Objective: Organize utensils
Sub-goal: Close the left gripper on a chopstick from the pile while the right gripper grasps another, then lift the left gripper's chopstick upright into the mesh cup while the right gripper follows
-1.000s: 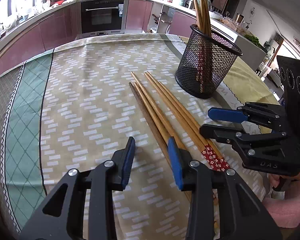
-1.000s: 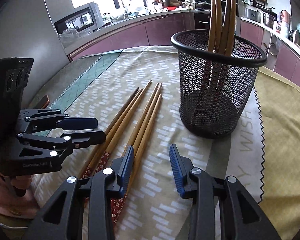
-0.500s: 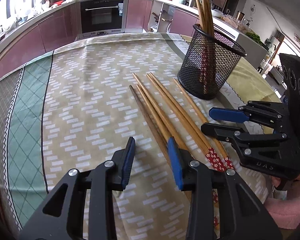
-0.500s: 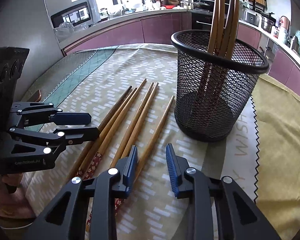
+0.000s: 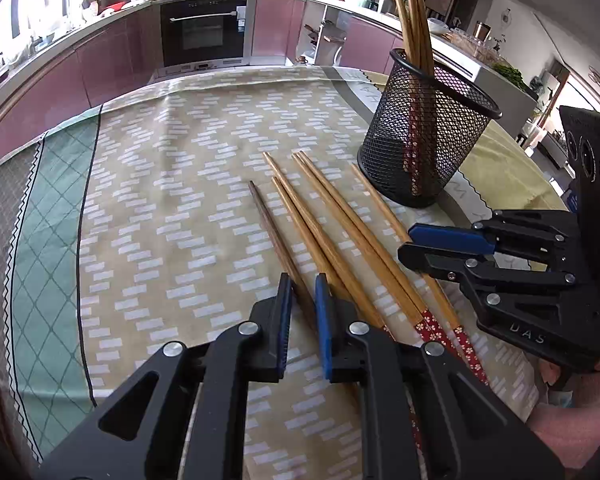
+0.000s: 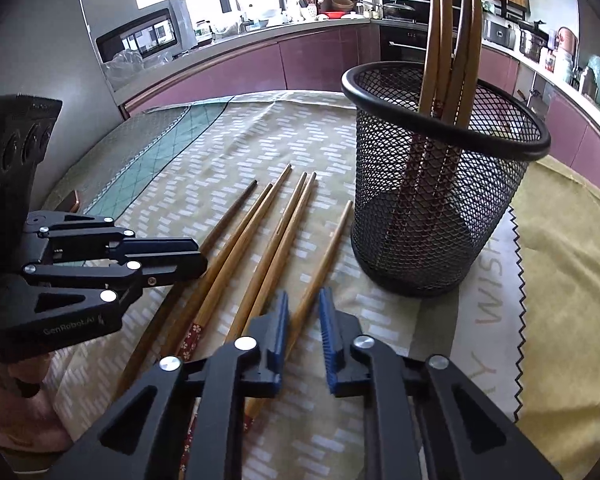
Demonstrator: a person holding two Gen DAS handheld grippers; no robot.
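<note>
In the left wrist view, our left gripper [image 5: 300, 300] is closing its blue pads around the dark brown wooden chopstick [image 5: 278, 236], which lies on the patterned beige tablecloth [image 5: 180, 208] with its long axis running away from the fingers.

In the right wrist view, our right gripper [image 6: 303, 320] is closing on the light bamboo chopstick [image 6: 324, 256] nearest the black mesh holder [image 6: 440, 216]. Its axis points toward the holder, so this hand is nearer.

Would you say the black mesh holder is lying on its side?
No, the mesh holder stands upright on the tablecloth, with chopsticks sticking up out of it.
</note>
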